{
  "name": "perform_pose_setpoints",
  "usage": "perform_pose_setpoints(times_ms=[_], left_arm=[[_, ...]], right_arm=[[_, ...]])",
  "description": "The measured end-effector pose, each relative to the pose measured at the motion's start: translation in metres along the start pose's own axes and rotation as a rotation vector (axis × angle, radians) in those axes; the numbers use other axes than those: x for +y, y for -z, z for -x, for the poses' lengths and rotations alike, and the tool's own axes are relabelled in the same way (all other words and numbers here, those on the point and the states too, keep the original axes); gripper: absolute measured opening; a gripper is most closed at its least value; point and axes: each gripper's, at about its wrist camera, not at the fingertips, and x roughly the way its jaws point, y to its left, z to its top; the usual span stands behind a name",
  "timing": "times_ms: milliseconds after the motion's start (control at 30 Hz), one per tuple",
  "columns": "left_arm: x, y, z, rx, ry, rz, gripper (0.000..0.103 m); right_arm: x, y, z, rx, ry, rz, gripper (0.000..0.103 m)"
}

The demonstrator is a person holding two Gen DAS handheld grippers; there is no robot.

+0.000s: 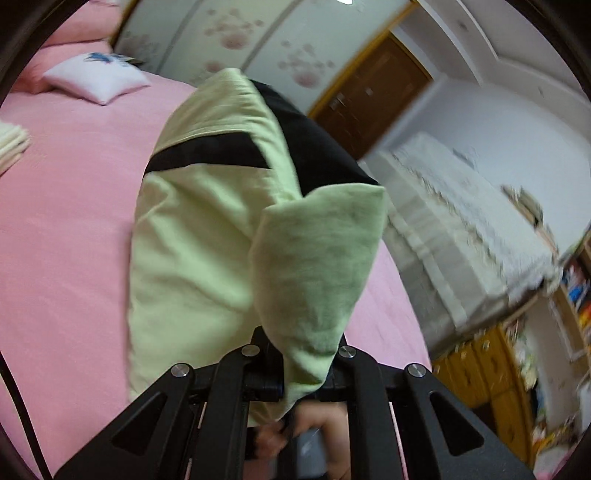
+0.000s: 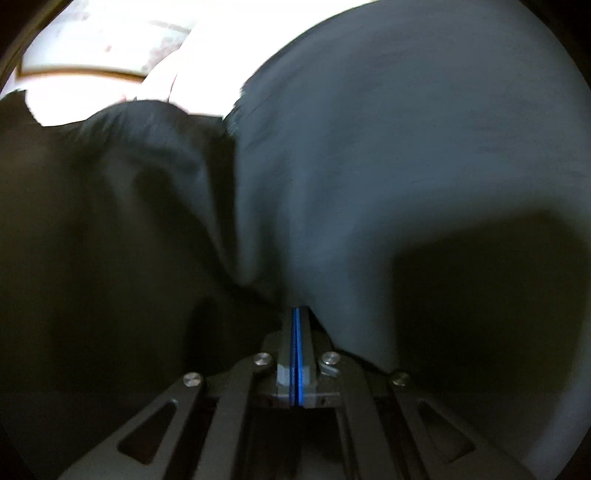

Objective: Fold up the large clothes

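A large light-green garment with black panels (image 1: 207, 236) hangs lifted above the pink bed (image 1: 62, 236). My left gripper (image 1: 295, 373) is shut on a bunched green corner of it, and the cloth drapes over the fingers and hides their tips. In the right wrist view the garment's black cloth (image 2: 369, 166) fills nearly the whole picture. My right gripper (image 2: 297, 317) is shut on that black cloth, its blue pads pressed together with the fabric rising from their tips. A hand shows under the left gripper.
A white cushion (image 1: 96, 79) lies at the far end of the bed, and folded pale cloth (image 1: 11, 147) sits at the left edge. A wardrobe with pink flowers (image 1: 236, 33), a brown door (image 1: 373, 99) and a lace-covered cabinet (image 1: 458, 221) stand beyond the bed.
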Motion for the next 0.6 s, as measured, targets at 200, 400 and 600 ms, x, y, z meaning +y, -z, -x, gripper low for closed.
perform_pose_setpoints(times_ms=[200, 400, 600], left_arm=[[-0.049, 0.046, -0.036, 0.134, -0.029, -0.127, 0.008], [-0.06, 0.092, -0.09, 0.3, -0.134, -0.184, 0.008], [-0.066, 0.11, -0.116, 0.418, -0.235, -0.256, 0.029]], right_arm=[[-0.049, -0.036, 0.109, -0.132, 0.093, 0.054, 0.0], [-0.106, -0.065, 0.183, -0.162, 0.182, 0.004, 0.003], [-0.124, -0.073, 0.21, -0.139, 0.034, -0.043, 0.003]])
